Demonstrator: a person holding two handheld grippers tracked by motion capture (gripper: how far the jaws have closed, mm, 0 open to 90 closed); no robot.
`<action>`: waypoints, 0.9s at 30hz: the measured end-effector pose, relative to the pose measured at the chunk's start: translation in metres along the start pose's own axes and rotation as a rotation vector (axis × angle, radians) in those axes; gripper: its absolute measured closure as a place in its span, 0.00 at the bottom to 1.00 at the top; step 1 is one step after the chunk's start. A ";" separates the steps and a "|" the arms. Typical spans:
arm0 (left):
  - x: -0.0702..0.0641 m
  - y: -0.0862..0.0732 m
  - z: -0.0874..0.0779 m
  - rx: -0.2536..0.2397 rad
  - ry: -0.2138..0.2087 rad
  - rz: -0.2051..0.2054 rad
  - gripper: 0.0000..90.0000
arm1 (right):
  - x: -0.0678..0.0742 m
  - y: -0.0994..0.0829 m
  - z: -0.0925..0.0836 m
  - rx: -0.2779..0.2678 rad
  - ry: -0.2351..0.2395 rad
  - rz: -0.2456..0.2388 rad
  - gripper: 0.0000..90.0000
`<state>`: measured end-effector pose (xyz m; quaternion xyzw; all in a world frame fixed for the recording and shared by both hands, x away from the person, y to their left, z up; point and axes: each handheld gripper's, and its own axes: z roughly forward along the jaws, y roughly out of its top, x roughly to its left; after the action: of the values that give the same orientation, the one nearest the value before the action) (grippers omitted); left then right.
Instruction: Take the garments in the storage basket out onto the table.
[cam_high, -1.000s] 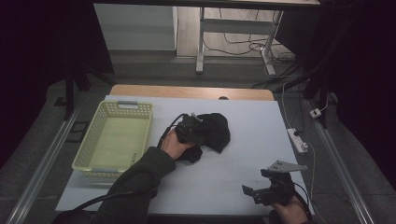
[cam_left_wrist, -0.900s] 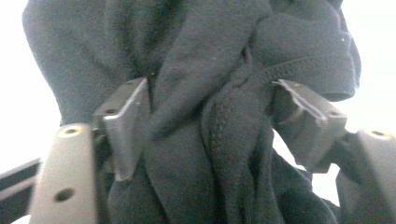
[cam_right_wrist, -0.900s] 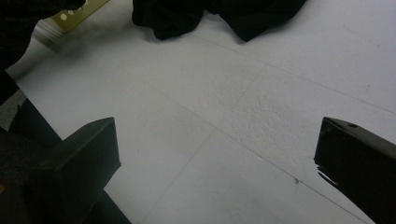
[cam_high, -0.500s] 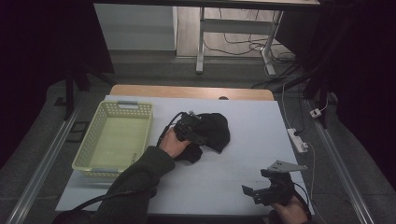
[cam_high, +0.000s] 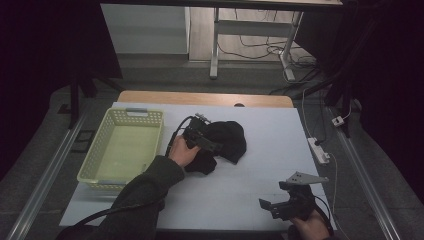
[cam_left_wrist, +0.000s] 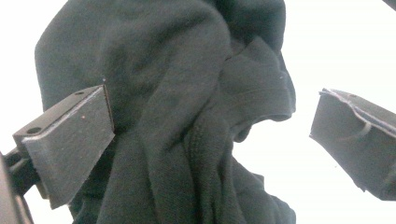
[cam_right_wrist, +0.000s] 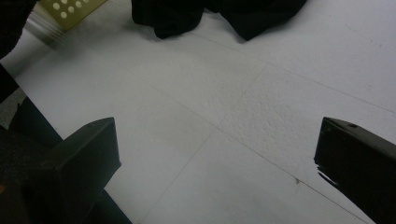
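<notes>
A crumpled black cloth (cam_high: 227, 142) lies near the middle of the white table (cam_high: 250, 185), just right of a pale yellow basket (cam_high: 125, 147). The left gripper (cam_high: 202, 140) rests on the cloth, jaws spread with folds between them. The right gripper (cam_high: 280, 202) hovers spread at the table's near right corner, holding nothing.

Setting: a dim lab or test workspace, not a home.

A white work table (cam_high: 240, 190) with a wooden far edge stands on grey floor between two metal rails (cam_high: 45, 185). Beyond it, the steel legs of a desk frame (cam_high: 215, 45) stand with loose cables (cam_high: 255, 50) on the floor beneath. A white power strip (cam_high: 318, 150) lies at the table's right edge, cords trailing from it. Surroundings to both sides are dark.
</notes>
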<state>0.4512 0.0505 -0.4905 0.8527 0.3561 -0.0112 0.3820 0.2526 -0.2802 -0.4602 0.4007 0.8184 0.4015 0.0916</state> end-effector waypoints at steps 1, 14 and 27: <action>0.000 0.000 -0.001 -0.002 -0.003 0.003 0.00 | 0.000 0.000 0.000 0.000 0.000 0.000 0.00; -0.006 0.003 -0.015 -0.033 -0.051 0.026 0.00 | 0.000 0.000 0.000 0.001 0.000 0.000 0.00; -0.011 -0.001 -0.031 -0.060 -0.067 0.043 0.00 | 0.000 0.000 0.000 0.004 -0.002 0.000 0.00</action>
<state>0.4343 0.0652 -0.4657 0.8474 0.3248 -0.0208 0.4194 0.2526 -0.2798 -0.4602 0.4014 0.8192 0.3993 0.0917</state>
